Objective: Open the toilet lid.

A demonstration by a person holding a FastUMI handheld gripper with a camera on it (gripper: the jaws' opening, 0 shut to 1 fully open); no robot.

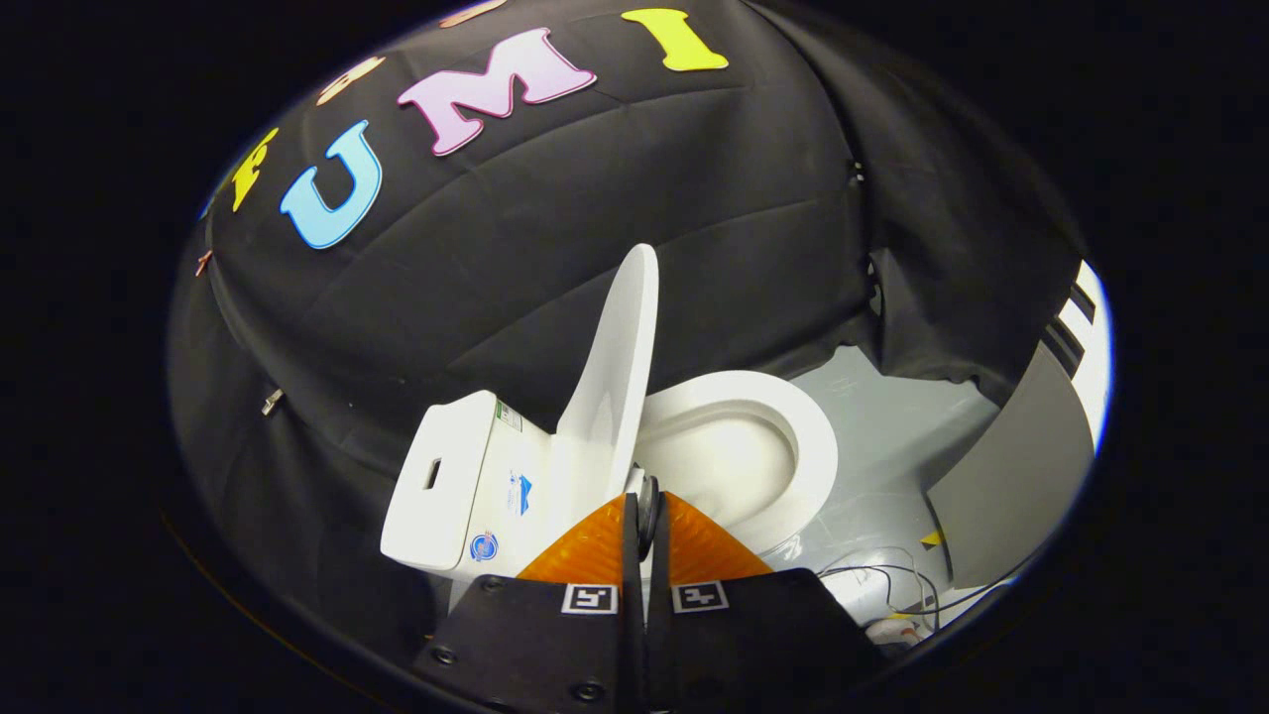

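Just ahead of the fingertips, at twelve o'clock, one white toilet lid (617, 377) is standing raised, nearly upright, its thin edge facing us and leaning back toward the tank (451, 476) at ten o'clock. One gripper (644, 511) is sitting with its two orange fingers (585, 550) pressed together, jaws closed with nothing between them, tips right at the lid's lower edge; whether they are touching it, I cannot tell. One open seat ring and bowl (753, 446) are lying at one o'clock. Grey floor (882, 436) is opening out at two o'clock, and loose cables (892, 585) are trailing at four o'clock.
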